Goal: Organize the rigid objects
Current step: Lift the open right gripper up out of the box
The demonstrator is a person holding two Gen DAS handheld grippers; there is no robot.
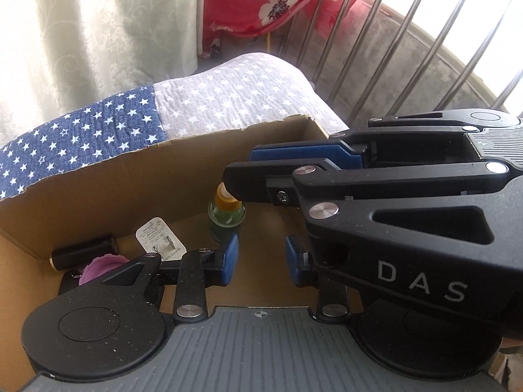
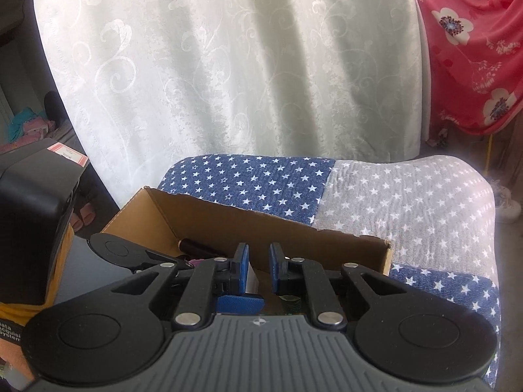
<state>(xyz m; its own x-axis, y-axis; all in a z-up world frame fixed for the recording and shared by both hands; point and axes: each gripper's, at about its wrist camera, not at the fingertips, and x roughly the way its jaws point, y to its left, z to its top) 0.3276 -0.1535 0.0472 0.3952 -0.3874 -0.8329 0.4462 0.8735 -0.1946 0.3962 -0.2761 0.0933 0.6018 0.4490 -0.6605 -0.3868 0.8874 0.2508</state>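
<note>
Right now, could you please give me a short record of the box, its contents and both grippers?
Container: cardboard box, open top, on star-print blanket
Contents: green bottle upright; white charger plug; black cylinder lying down; purple item, partly hidden
Left gripper: open, nothing between pads, over the box
Right gripper: shut, tips at the bottle's cap, contact unclear

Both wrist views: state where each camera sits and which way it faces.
Left wrist: on the left gripper, looking down into the box; its own fingers and the right gripper show.
Right wrist: on the right gripper, facing across the box toward the curtain; its own fingers show.
Shared: box, starred cloth.
</note>
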